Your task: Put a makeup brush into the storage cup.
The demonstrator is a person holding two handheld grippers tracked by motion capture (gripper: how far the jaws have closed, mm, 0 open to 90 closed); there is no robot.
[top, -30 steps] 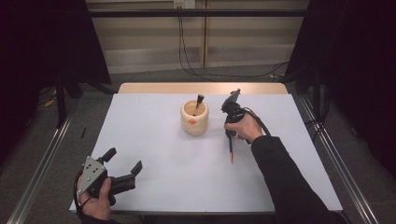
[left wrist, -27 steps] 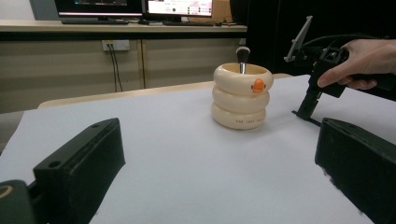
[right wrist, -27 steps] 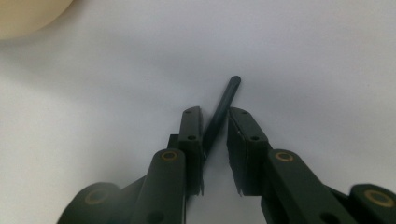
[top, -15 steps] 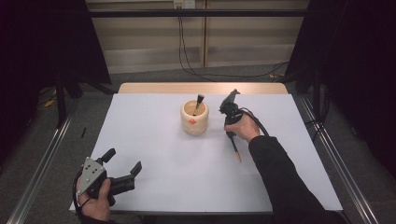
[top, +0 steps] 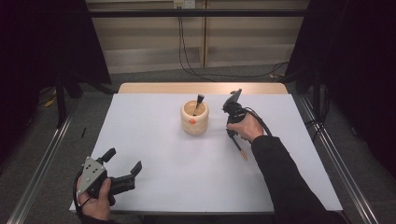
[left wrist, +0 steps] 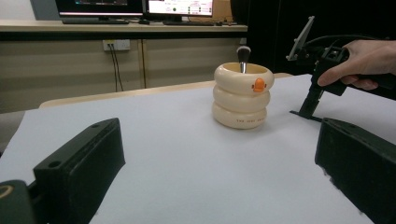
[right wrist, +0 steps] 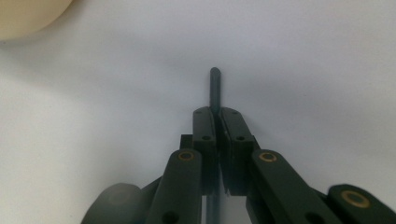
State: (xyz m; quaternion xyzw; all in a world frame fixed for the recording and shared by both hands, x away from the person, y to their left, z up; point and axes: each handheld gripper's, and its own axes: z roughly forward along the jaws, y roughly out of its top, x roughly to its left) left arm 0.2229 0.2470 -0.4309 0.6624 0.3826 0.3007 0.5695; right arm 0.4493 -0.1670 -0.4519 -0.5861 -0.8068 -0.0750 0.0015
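Dark, thin pen (right wrist: 215, 88), lying flat on the desk (top: 154, 154) right of the cream holder (top: 194, 118). Light, stiff, slippery; best pinched mid-shaft. Right tongs (right wrist: 216, 116) just closed on it; left tongs (top: 122, 164) gaping, empty.

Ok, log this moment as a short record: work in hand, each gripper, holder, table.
work: picking a pen up off the table
right gripper: shut on the pen, pointing down at the table; jaws have just been closing
pen: thin, dark shaft with an orange tip, lying flat on the table, right of the holder
left gripper: open, holding nothing, at the near left corner
holder: cream, ringed, upright at the table's middle, one brush standing in it
table: white top
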